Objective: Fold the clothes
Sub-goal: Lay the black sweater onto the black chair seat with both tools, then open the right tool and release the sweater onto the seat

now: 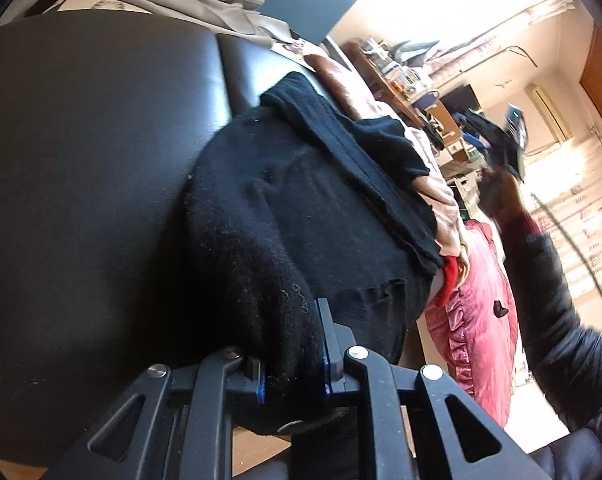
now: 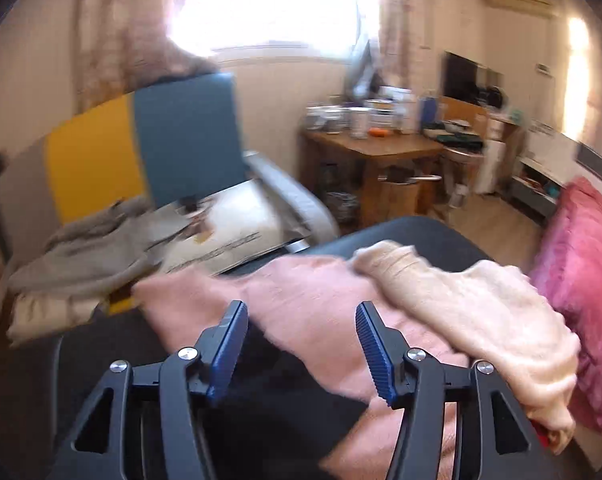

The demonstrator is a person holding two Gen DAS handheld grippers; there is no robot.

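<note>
A black knitted garment (image 1: 285,216) lies bunched on a black leather seat (image 1: 93,152). My left gripper (image 1: 293,364) is shut on the near fold of that garment, thick fabric filling the gap between its blue pads. In the left wrist view the right gripper (image 1: 513,136) shows far right, raised in a person's hand with a dark sleeve. In the right wrist view my right gripper (image 2: 301,340) stands open and holds nothing, above a pink garment (image 2: 313,308) and a cream garment (image 2: 473,312). Black cloth (image 2: 277,396) lies under its fingers.
A grey garment (image 2: 81,252) lies on a chair with yellow and blue-grey back panels (image 2: 185,136). A pink ruffled cushion (image 2: 585,276) sits at the right. A cluttered wooden table (image 2: 381,148) stands behind, with wood floor (image 2: 489,220) between.
</note>
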